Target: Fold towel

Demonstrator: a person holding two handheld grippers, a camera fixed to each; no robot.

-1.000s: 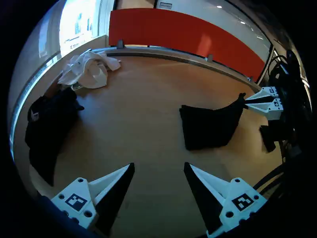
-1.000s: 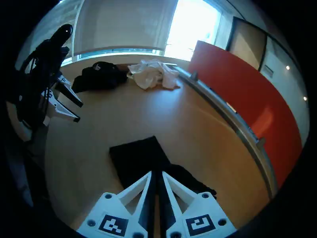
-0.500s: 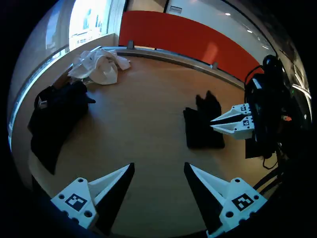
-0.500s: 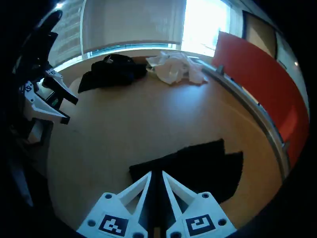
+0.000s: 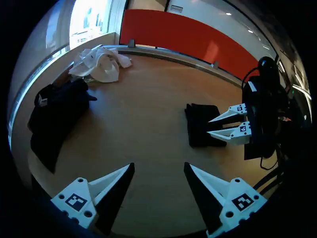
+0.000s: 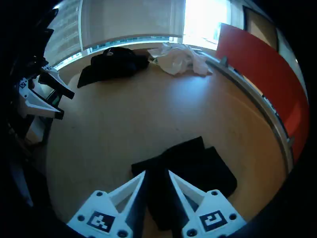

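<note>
A black towel point(image 5: 201, 125) lies folded flat on the wooden table point(image 5: 142, 103), right of centre in the left gripper view. My right gripper point(image 5: 214, 126) hovers at the towel's right edge with its fingers slightly apart, and nothing looks pinched. In the right gripper view the towel point(image 6: 198, 166) spreads just ahead of and between the parted fingers of the right gripper point(image 6: 157, 175). My left gripper point(image 5: 158, 166) stands open over bare table, well short of the towel. In the right gripper view the left gripper point(image 6: 66, 106) sits at the far left, fingers spread.
A crumpled white cloth point(image 5: 100, 64) and a black garment pile point(image 5: 55, 115) lie at the table's far left by the window. A metal rail point(image 5: 178, 58) and a red panel point(image 5: 186, 35) bound the far edge. A dark-sleeved arm point(image 5: 263, 115) holds the right gripper.
The right gripper carried the towel's raised edge across and down, then parted its fingers. The towel went from lifted and draped to a flat, narrower fold. The left gripper stayed open and barely moved.
</note>
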